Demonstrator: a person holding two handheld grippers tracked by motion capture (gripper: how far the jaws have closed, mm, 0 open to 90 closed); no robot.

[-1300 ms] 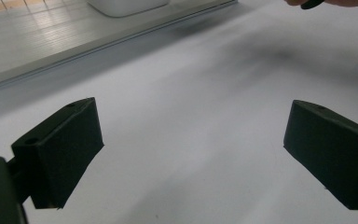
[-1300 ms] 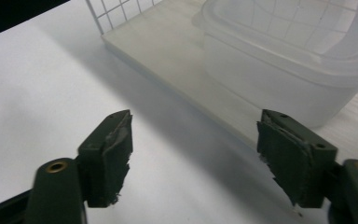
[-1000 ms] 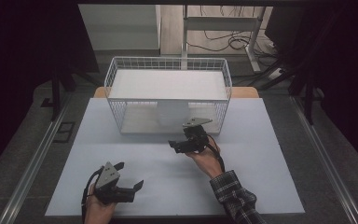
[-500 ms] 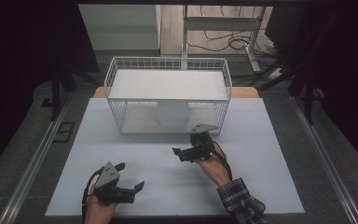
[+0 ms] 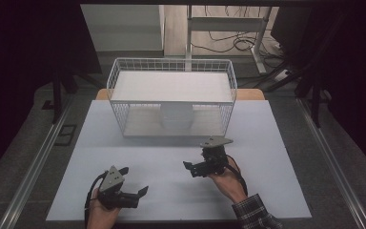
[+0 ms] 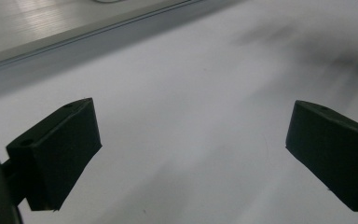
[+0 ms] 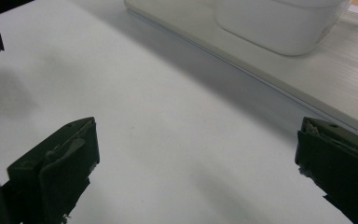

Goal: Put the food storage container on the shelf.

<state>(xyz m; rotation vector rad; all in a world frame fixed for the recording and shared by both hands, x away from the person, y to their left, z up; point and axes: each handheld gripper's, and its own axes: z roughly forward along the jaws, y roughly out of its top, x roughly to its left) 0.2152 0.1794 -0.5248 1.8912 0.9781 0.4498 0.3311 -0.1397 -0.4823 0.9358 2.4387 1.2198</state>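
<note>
R tongs (image 5: 194,168) now nearer person, farther from basket (image 5: 171,102).

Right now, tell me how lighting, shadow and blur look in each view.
High view: dark surroundings, the white table and basket evenly lit, sharp. Left gripper view: soft streaky shadows upper right, table blurred, near pads slightly soft. Right gripper view: a dark shadow band along the basket's base, the white tub soft.

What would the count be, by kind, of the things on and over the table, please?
Wire baskets: 1, white
White containers: 1, inside the basket
Claws: 2, left claw and right claw, both open and empty
Total: 4
</note>
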